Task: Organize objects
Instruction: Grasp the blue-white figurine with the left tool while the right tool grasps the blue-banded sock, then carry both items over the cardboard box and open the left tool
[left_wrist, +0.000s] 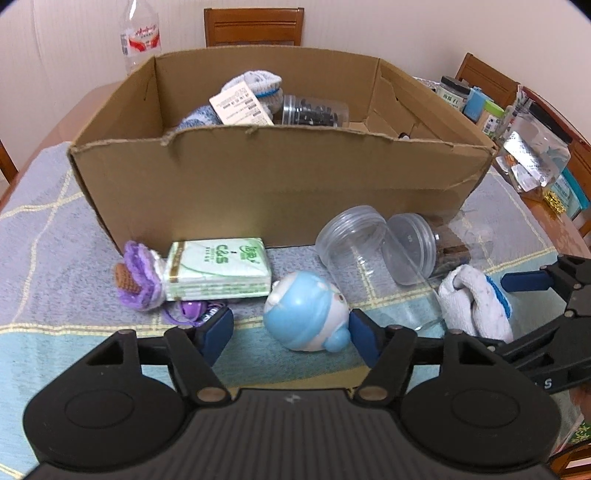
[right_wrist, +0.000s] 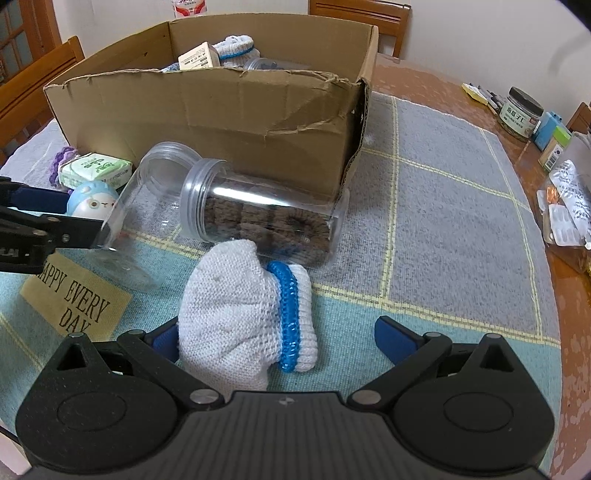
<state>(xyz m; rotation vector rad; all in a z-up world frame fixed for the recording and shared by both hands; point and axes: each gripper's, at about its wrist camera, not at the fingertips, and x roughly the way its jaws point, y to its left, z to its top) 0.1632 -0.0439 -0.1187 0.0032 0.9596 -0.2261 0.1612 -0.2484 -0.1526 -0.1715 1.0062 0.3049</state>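
Knitted glove: a white knit glove (right_wrist: 240, 314) with a blue ribbed cuff lies on the cloth in front of the box, between the right gripper's fingers.
Toy: a smooth, rounded blue-and-white toy (left_wrist: 306, 312) lies on its side between the left gripper's fingers.
Right gripper (right_wrist: 277, 338): fingers spread wide; the left blue pad touches or sits just behind the glove, the right pad stands apart from it.
Left gripper (left_wrist: 291, 328): fingers spread wide to either side of the toy; whether the pads touch it cannot be told.
Jars: an empty clear plastic jar (left_wrist: 373, 258) and a second clear jar (right_wrist: 266, 218) with brown contents lie on their sides against the box's front wall.
Tissue pack: a green-and-white pack (left_wrist: 218, 267) rests near the box's front left corner, beside a purple crocheted piece (left_wrist: 138, 277).
Box: an open cardboard box (left_wrist: 258, 177) with torn rims holds knitwear, a small carton and a jar.
Surface: a woven grey and teal tablecloth (right_wrist: 443, 229) with pale yellow lines covers a wooden table (right_wrist: 424, 79).
Room: wooden chairs (left_wrist: 254, 26) stand around the table against pale walls; small containers cluster at the table's right edge.
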